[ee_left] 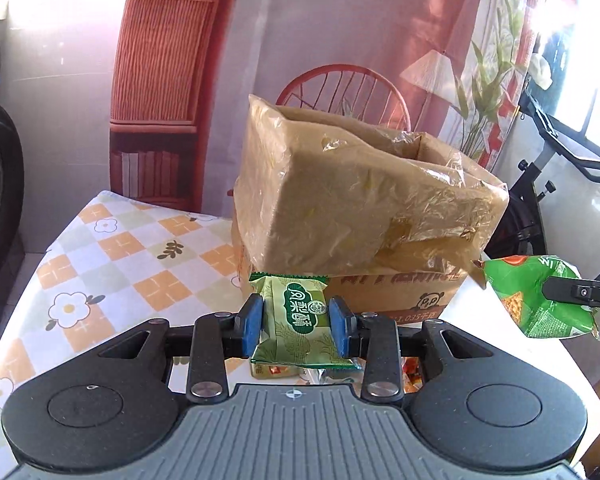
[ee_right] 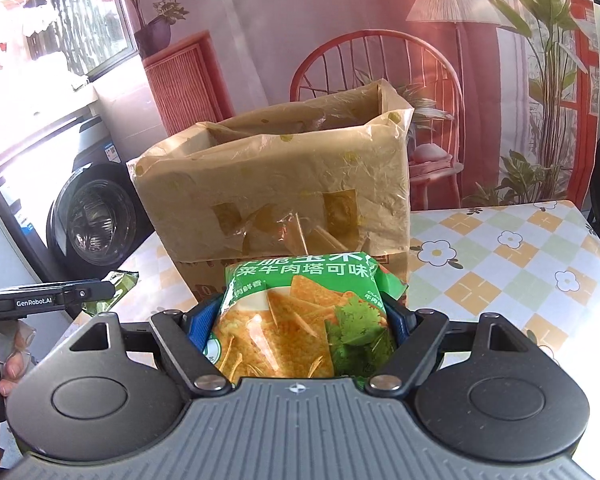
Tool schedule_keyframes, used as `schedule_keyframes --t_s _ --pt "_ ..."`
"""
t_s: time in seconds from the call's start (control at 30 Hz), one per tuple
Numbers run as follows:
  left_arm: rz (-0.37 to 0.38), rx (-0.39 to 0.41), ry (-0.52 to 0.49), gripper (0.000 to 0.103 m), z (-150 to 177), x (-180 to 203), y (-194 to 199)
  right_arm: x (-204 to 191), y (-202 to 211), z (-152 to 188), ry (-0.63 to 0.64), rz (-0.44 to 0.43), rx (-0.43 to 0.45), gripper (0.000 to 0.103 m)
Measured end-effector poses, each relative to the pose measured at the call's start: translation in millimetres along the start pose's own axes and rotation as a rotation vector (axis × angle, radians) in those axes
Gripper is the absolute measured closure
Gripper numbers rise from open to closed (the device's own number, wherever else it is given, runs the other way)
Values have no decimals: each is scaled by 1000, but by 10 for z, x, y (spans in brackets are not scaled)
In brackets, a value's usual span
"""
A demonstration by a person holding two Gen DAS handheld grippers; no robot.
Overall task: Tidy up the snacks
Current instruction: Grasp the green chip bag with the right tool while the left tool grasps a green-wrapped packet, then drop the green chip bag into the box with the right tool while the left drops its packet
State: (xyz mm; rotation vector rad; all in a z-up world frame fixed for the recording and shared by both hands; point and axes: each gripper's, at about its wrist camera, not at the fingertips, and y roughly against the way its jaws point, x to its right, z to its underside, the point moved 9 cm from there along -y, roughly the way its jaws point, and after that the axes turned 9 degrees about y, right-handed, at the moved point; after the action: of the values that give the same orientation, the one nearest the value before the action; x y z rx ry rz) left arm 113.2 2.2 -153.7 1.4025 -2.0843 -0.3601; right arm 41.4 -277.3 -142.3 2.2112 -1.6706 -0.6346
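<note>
My left gripper [ee_left: 296, 326] is shut on a small green pastry packet [ee_left: 294, 316] and holds it above the table, in front of a cardboard box [ee_left: 360, 204] lined with a yellowish plastic bag. My right gripper [ee_right: 300, 320] is shut on a green bag of tortilla chips [ee_right: 300, 316], also in front of the box [ee_right: 276, 184]. The chip bag shows at the right of the left wrist view [ee_left: 536, 300], held by the right gripper [ee_left: 572, 292]. The left gripper [ee_right: 96, 292] shows at the left of the right wrist view. The box top is open.
The box stands on a table with a checked flower tablecloth [ee_left: 112, 256], also seen in the right wrist view [ee_right: 512, 256]. More snack packets [ee_left: 408, 372] lie below my left gripper. A washing machine [ee_right: 96, 220] stands left; an exercise bike [ee_left: 540, 184] stands right.
</note>
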Motion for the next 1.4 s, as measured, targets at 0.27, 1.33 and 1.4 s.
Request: schedule_keyframes --t_s 0.27,1.33,1.4 --pt "59 112 -54 65 -601 344 49 17 190 -751 65 9 160 23" --pt "-12 68 -122 47 -1261 545 -867 143 -1043 -1214 117 40 147 12" --pt "-5 62 -118 47 -1204 498 -753 99 -932 -1159 103 21 149 16"
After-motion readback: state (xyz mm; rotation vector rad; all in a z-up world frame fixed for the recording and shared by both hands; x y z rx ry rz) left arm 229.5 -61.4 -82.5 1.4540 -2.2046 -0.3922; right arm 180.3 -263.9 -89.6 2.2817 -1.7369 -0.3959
